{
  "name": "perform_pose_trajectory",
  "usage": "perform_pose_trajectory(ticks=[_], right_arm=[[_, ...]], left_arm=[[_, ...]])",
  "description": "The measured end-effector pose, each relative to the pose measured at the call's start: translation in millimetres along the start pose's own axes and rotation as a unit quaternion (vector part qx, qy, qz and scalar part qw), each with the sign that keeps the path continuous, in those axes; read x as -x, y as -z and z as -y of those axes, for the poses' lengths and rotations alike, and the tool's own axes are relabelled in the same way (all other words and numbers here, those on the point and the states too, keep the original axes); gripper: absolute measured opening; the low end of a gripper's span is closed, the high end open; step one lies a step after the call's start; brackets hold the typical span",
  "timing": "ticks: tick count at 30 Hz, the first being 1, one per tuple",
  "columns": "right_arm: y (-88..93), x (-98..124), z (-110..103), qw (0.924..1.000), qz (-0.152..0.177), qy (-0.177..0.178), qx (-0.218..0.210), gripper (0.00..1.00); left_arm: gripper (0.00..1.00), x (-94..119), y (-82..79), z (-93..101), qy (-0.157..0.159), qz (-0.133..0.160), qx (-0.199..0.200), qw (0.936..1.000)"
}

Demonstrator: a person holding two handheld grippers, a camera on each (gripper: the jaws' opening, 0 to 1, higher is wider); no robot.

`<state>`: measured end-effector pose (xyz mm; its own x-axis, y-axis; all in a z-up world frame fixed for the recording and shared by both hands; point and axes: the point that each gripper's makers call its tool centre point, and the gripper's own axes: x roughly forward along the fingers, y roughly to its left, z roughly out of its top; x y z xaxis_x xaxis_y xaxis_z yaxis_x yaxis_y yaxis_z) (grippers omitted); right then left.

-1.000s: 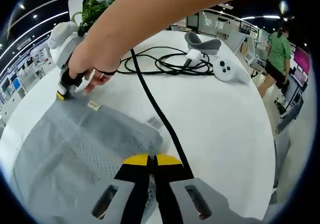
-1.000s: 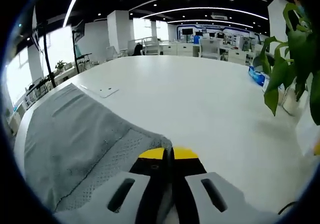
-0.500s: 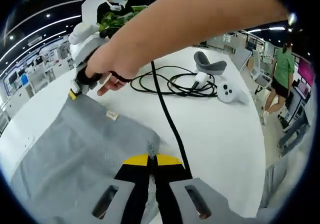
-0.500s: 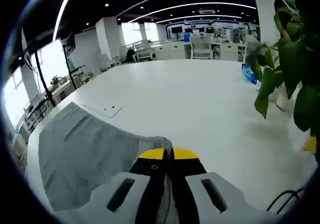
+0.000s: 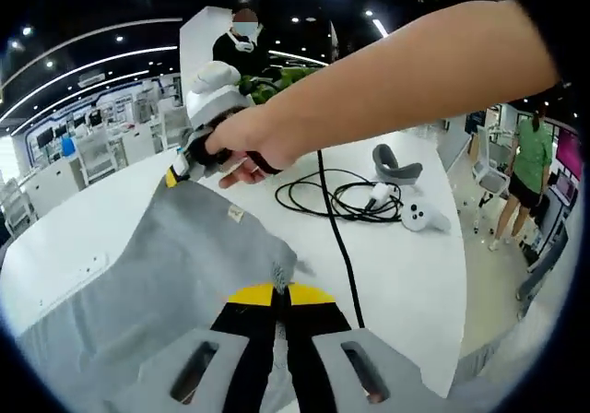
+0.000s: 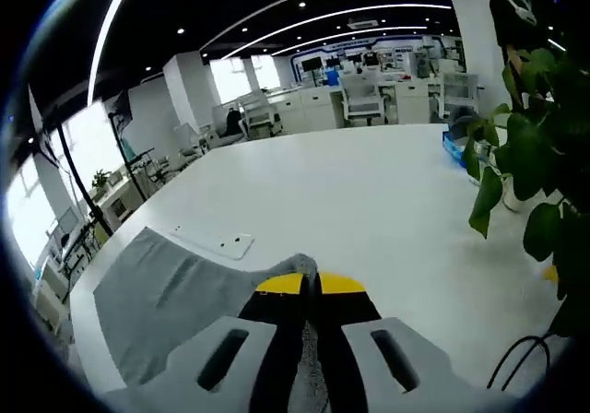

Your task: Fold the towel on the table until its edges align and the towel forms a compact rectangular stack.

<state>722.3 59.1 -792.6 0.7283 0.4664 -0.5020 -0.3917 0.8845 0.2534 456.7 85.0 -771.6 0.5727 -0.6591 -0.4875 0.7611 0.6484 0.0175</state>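
Note:
A grey towel (image 5: 157, 275) hangs stretched above the white table (image 5: 406, 265), held up by two corners. My left gripper (image 5: 280, 293) is shut on the near corner, cloth bunched between its yellow-tipped jaws. In the left gripper view the right gripper (image 5: 198, 146), held in a person's hand (image 5: 241, 147), pinches the far corner. In the right gripper view my right gripper (image 6: 310, 284) is shut on the towel (image 6: 171, 298), which slopes down and to the left toward the table (image 6: 369, 192).
A coiled black cable (image 5: 346, 196), a white controller (image 5: 419, 218) and a grey headset strap (image 5: 396, 164) lie on the table's right side. A leafy plant (image 6: 530, 155) stands close on the right. A person in green (image 5: 524, 169) stands beyond the table edge.
Both grippers have risen with the towel corners; the towel has come up off the table and hangs taut between them. The table looks farther below in both views.

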Motion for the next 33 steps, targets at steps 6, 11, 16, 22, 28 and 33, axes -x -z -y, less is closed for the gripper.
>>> perform_pose_trajectory(ticks=[6,11,16,22,28,33], right_arm=[[-20.5,11.0,-20.5,0.9999,0.01,0.005,-0.001,0.01],[-28.7,16.7,-37.1,0.9998,0.011,0.008,0.017,0.01],[-36.3,19.3,-54.3,0.9998,0.011,0.014,0.012,0.01],[-49.6,18.9,-85.7,0.9998,0.018,0.013,0.005,0.01],[-63.4,15.8,-116.9,0.9997,0.023,0.012,-0.003,0.0],[-72.2,16.7,-137.4,0.9994,0.031,0.014,-0.006,0.0]], left_arm=[[0.02,29.3,-10.3,-17.5,-0.014,0.024,0.006,0.9996],[0.02,51.8,-14.9,-40.9,-0.028,0.042,0.004,0.9987],[0.02,75.3,-18.1,-58.4,-0.032,0.056,0.025,0.9976],[0.02,102.9,-10.8,-80.6,-0.056,0.063,0.032,0.9959],[0.02,129.8,-1.9,-95.6,-0.074,0.077,0.053,0.9929],[0.02,152.6,0.3,-104.8,-0.081,0.086,0.059,0.9912]])
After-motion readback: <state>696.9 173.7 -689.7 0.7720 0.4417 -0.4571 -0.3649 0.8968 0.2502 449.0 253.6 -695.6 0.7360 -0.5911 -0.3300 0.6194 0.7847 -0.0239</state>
